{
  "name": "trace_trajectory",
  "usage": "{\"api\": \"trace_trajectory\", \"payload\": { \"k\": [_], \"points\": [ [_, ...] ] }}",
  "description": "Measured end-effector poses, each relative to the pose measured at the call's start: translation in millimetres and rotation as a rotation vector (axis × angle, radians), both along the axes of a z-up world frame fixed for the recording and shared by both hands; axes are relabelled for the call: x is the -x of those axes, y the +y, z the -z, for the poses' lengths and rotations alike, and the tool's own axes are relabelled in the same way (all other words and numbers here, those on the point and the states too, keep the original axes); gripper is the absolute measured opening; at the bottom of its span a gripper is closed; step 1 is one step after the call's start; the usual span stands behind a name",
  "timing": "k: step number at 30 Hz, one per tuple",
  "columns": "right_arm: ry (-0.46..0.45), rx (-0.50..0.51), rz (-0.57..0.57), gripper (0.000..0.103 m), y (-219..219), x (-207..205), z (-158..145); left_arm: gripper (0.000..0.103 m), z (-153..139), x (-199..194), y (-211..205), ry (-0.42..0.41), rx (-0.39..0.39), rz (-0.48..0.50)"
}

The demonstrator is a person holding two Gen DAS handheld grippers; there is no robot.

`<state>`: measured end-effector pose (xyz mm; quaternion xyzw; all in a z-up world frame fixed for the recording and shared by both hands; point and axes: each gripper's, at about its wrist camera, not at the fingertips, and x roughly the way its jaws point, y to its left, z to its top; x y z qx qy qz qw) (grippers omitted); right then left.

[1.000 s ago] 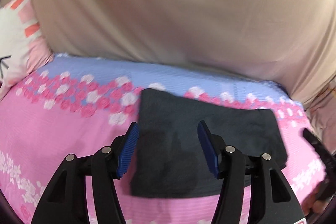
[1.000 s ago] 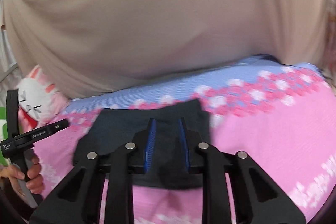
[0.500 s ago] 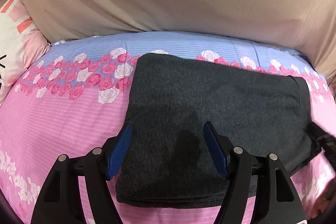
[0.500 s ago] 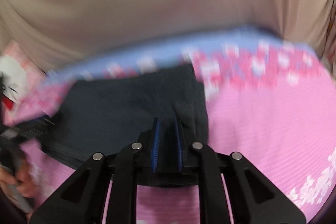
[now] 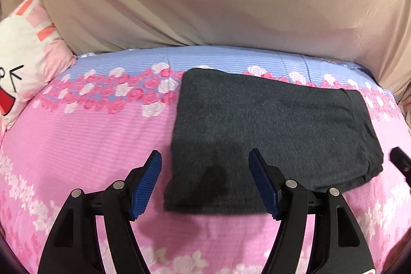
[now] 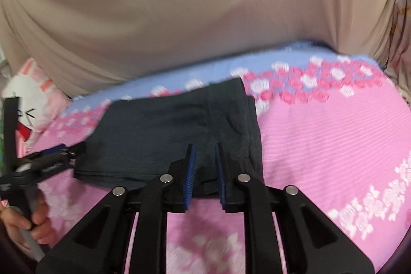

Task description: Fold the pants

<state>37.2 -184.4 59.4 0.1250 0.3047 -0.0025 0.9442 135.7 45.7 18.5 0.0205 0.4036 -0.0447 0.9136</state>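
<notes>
The dark grey pants (image 5: 269, 132) lie folded into a flat rectangle on the pink floral bedspread (image 5: 77, 145). My left gripper (image 5: 205, 161) is open and empty, hovering over the near left corner of the pants. In the right wrist view the pants (image 6: 174, 130) lie ahead. My right gripper (image 6: 204, 148) has its jaws a narrow gap apart with nothing between them, just above the near right part of the pants. The left gripper also shows at the left edge of the right wrist view (image 6: 51, 158), and a tip of the right gripper at the right edge of the left wrist view (image 5: 400, 161).
A beige cloth (image 5: 205, 4) hangs behind the bed. A white and pink bunny pillow (image 5: 23, 63) lies at the far left; it also shows in the right wrist view (image 6: 28, 104). The blue band of the bedspread (image 5: 205, 58) runs along the far edge.
Both grippers have pulled back from the folded pants after dipping toward them. The right jaws have opened slightly. The pants lie still.
</notes>
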Motion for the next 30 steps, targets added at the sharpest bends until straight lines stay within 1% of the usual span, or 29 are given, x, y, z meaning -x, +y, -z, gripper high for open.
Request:
{"api": "trace_trajectory", "payload": {
  "k": [2,5,7,8,12,15,21,24,26,29,30],
  "points": [
    [-0.013,0.005,-0.001,0.016,4,16,-6,0.067,-6,12,4,-0.012,0.009,-0.003],
    [-0.017,0.011,0.010,0.018,5,34,-1,0.067,-12,34,8,-0.034,0.017,-0.008],
    [-0.022,0.004,0.021,0.029,6,50,4,0.068,-15,50,9,-0.048,0.029,-0.006],
    [-0.027,-0.003,0.023,0.031,7,59,7,0.069,-16,57,10,-0.054,0.035,-0.003],
    [-0.034,0.014,0.028,0.031,10,80,14,0.070,-18,89,15,-0.104,0.067,-0.001],
    [-0.035,0.016,0.030,0.031,12,90,18,0.070,-16,109,15,-0.142,0.068,0.008],
    [-0.024,0.028,0.045,0.031,17,102,25,0.070,-9,121,15,-0.139,0.076,0.035],
    [-0.019,0.038,0.060,0.038,18,107,30,0.075,-4,129,18,-0.168,0.095,0.030],
    [-0.004,0.042,0.071,0.039,19,109,38,0.075,2,132,20,-0.190,0.097,0.016],
    [0.013,0.048,0.080,0.040,24,111,51,0.075,16,134,20,-0.199,0.091,-0.002],
    [0.027,0.054,0.079,0.044,26,110,53,0.075,20,135,20,-0.196,0.091,-0.004]
  ]
}}
